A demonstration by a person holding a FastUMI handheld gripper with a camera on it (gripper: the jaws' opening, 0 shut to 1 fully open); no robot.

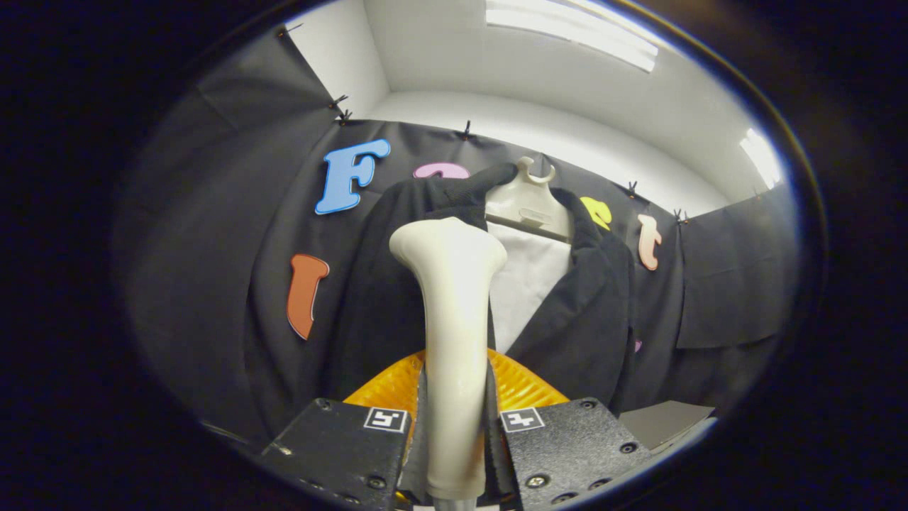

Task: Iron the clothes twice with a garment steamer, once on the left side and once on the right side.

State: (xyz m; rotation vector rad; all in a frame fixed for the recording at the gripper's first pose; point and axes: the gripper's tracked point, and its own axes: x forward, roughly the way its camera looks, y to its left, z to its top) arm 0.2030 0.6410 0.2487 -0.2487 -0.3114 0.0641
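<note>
steamer held upright before the hanging jacket

the tool [454,426] was seen closed on the garment steamer [450,341], both fingers [567,440] pressed against the sides of its pale handle. the steamer's long axis was held upright, rising from between the fingers, with its widened head at the top. the head was turned toward the dark jacket [582,312] just beyond it, in front of the jacket's left panel as viewed. whether the head touched the cloth could not be told. the jacket was hung on a pale hanger [528,202] against the booth's black wall, its front open over a white shirt [528,284]. an orange ribbed object [386,387] was seen low behind the handle, just ahead of the fingers. no container was made out. a grey worktop [667,419] corner was seen beside the right finger.
</note>
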